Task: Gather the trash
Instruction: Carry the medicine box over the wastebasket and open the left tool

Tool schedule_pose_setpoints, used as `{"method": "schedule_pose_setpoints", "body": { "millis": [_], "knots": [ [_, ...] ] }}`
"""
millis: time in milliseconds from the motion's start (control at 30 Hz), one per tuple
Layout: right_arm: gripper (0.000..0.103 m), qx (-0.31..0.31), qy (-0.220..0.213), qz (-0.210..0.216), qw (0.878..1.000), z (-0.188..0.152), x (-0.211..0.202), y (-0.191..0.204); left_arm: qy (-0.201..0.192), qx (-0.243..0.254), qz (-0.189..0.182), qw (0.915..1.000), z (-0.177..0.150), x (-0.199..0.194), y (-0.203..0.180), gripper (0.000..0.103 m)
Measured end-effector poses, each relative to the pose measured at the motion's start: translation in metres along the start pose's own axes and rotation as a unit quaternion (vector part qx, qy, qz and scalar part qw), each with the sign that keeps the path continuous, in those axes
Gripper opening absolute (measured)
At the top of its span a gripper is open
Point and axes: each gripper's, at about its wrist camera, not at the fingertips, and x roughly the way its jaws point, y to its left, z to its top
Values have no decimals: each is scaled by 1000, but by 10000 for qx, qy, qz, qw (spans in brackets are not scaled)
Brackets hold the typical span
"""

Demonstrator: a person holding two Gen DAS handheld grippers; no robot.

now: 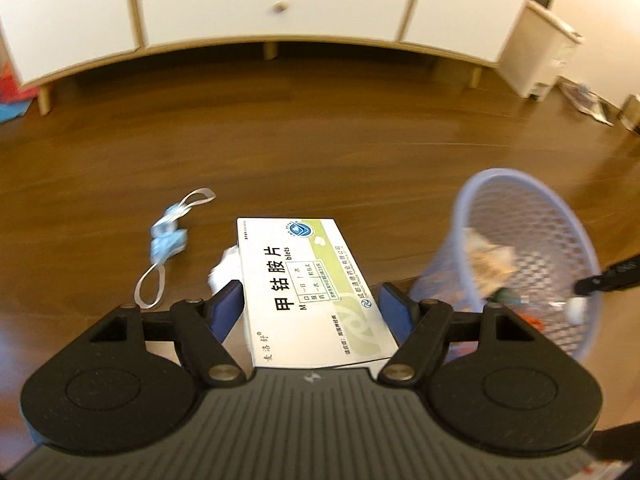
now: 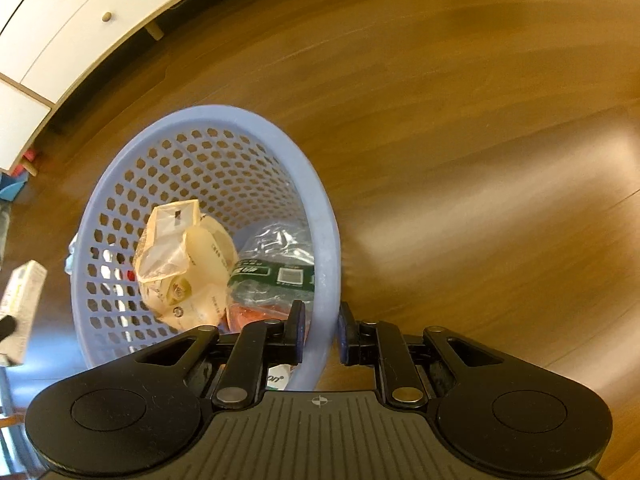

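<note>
Left wrist view: left gripper [image 1: 310,312] above the wooden floor [image 1: 320,152], jaws closed on a white and green medicine box [image 1: 308,284]. Below on the floor, a blue face mask [image 1: 168,240] and a crumpled white paper [image 1: 224,272], partly hidden by the box. To the right, a blue mesh basket [image 1: 560,216] with trash inside.

Right wrist view: right gripper [image 2: 320,330], jaws narrow, clamped on the basket rim [image 2: 326,240]. Inside, a beige wrapper [image 2: 184,264] and a clear plastic bottle [image 2: 276,264].
</note>
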Motion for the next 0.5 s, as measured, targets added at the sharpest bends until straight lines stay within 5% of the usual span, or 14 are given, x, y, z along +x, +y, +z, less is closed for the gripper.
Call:
{"method": "schedule_pose_setpoints", "body": {
  "millis": [500],
  "knots": [
    [10,-517,-424,-449,9968,-3,-12,15,-177,477,-840,9952,22,-25,-83,70]
  ]
}}
